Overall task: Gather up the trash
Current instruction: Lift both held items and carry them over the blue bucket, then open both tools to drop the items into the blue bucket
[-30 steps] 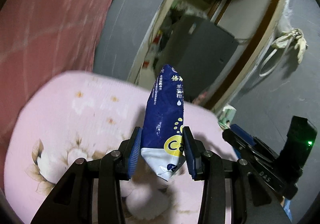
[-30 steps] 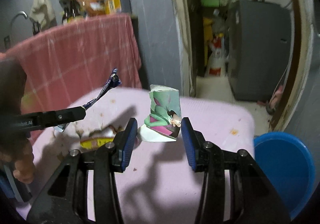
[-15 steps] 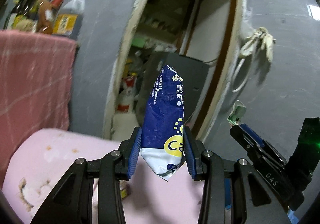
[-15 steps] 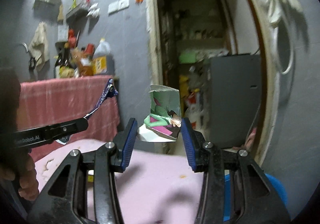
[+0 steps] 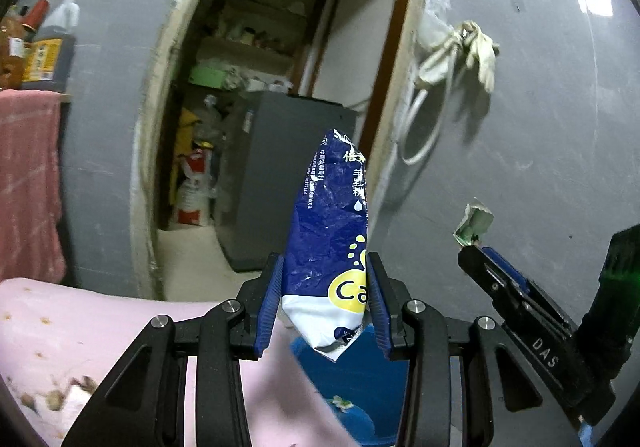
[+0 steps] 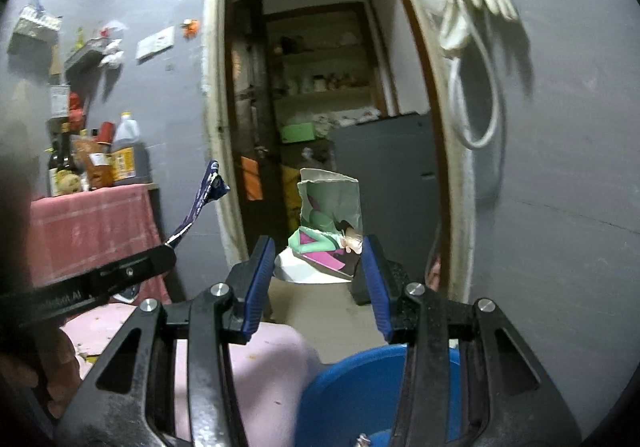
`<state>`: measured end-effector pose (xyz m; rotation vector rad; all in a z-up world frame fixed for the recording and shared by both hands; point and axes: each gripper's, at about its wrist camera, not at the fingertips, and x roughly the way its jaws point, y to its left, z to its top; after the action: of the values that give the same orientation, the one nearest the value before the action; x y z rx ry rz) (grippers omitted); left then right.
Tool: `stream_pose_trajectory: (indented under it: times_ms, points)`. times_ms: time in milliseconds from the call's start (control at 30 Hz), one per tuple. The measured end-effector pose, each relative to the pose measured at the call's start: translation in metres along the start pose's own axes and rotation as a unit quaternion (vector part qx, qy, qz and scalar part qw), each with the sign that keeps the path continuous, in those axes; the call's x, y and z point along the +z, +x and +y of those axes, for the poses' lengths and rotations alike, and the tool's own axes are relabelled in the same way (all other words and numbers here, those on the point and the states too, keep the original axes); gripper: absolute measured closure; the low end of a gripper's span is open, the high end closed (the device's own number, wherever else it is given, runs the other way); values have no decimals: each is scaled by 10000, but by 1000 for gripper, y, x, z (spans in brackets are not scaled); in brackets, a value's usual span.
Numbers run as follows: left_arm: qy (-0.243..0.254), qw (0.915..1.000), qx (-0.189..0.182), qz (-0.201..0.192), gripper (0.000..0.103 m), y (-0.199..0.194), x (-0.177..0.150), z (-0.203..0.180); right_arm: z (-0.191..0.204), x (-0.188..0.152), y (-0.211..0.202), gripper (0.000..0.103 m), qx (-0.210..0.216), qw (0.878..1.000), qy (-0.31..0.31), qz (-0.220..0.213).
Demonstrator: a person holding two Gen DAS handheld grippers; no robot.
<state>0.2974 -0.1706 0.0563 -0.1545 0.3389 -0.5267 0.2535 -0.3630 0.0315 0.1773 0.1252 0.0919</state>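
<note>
My left gripper point(image 5: 325, 301) is shut on a blue and white sachet wrapper point(image 5: 332, 231), held upright in the air; the wrapper also shows edge-on in the right wrist view point(image 6: 200, 203). My right gripper point(image 6: 318, 279) is shut on a torn green and purple paper wrapper point(image 6: 330, 227), which also shows in the left wrist view point(image 5: 474, 223). A blue bin point(image 6: 360, 395) sits low beneath both grippers, beside the pink table; it also shows in the left wrist view point(image 5: 356, 383), with a scrap inside it.
The pink-covered table point(image 5: 72, 339) with crumbs lies at lower left. A red-clothed counter point(image 6: 92, 231) with bottles stands on the left. An open doorway point(image 6: 320, 107) leads to a grey fridge point(image 5: 288, 175). Gloves and a hose point(image 5: 452, 51) hang on the grey wall.
Both grippers have lifted and swung right, off the pink table toward the blue bin, each still holding its wrapper. The view now faces the doorway and wall.
</note>
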Motion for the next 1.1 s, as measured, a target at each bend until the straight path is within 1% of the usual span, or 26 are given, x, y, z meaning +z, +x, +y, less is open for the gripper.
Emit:
stream_pose_trajectory:
  times_ms: [200, 267, 433, 567, 767, 867, 1100]
  points:
    - [15, 9981, -193, 578, 67, 40, -12, -20, -36, -7, 11, 59, -298, 9979, 333, 464]
    - [48, 9972, -197, 719, 67, 48, -18, -24, -46, -10, 15, 59, -400, 9963, 440, 621]
    - [25, 9922, -199, 1233, 67, 75, -31, -29, -68, -23, 29, 59, -480, 9895, 743, 1140]
    - [-22, 9872, -216, 1579, 67, 91, -41, -29, -75, -34, 40, 59, -476, 9841, 863, 1479]
    - [-62, 9793, -206, 2014, 67, 111, -56, -29, -79, -39, 49, 58, -450, 9800, 963, 1684]
    - [-104, 9765, -140, 2149, 67, 118, -62, -26, -81, -41, 51, 58, -465, 9782, 1010, 1752]
    - [-311, 9681, -75, 2485, 64, 128, -71, -13, -84, -42, 53, 57, -494, 9769, 1101, 1766]
